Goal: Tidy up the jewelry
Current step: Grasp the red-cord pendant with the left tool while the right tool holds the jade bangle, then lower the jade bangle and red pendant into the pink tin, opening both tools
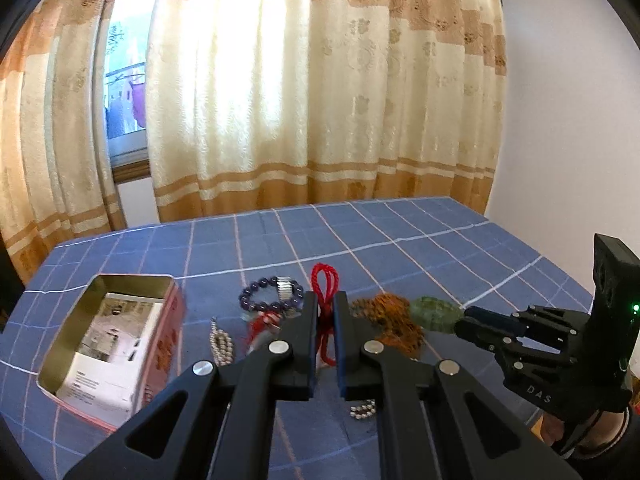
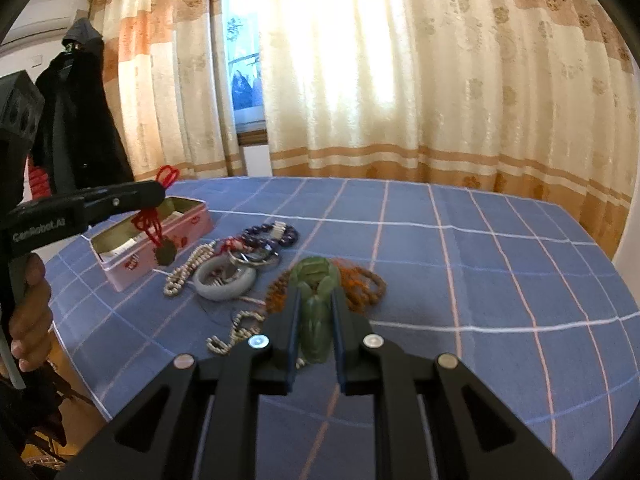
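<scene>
My left gripper is shut on a red knotted cord, lifted above the blue checked table. In the right wrist view that cord dangles a brass pendant from the left gripper, above the open pink tin. My right gripper is shut on a green jade pendant, raised over the orange bead string. The right gripper and the jade pendant show at the right of the left wrist view. The tin holds a printed paper.
On the table lie a purple bead bracelet, a grey bangle, white bead strings and silver beads. Curtains hang behind the table's far edge. A dark coat hangs at the left. A hand grips the left handle.
</scene>
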The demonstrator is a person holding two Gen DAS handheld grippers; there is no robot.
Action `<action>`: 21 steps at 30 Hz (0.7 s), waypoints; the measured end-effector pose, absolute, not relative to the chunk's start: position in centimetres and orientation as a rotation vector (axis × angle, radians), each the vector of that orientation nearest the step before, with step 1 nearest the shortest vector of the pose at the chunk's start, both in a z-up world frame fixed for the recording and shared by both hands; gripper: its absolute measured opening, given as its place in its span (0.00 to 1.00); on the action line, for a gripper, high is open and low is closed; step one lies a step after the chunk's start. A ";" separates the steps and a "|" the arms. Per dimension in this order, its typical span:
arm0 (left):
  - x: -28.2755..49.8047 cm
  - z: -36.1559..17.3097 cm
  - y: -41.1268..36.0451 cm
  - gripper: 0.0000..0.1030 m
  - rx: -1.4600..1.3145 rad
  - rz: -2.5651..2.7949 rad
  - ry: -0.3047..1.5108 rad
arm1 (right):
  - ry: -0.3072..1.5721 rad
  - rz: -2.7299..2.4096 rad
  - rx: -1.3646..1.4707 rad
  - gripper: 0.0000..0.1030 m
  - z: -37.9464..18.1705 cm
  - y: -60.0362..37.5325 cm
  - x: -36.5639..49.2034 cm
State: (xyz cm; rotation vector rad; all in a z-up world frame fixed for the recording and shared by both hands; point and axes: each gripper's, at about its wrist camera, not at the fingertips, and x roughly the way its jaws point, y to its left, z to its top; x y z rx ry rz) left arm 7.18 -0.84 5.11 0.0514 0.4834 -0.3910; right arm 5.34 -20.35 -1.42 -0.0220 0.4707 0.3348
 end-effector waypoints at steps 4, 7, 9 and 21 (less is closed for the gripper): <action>7.3 5.7 0.5 0.06 0.041 -0.359 0.462 | 0.454 0.357 -0.031 0.16 -0.7 -19.4 5.7; 7.5 5.9 1.6 0.06 0.038 -0.334 0.454 | 0.440 0.381 -0.047 0.16 0.0 -18.5 6.0; 7.7 6.0 2.6 0.06 0.040 -0.313 0.452 | 0.433 0.399 -0.059 0.16 0.5 -17.7 6.4; 8.3 6.3 9.4 0.06 0.003 -0.185 0.435 | 0.394 0.519 -0.141 0.16 3.1 -10.9 8.9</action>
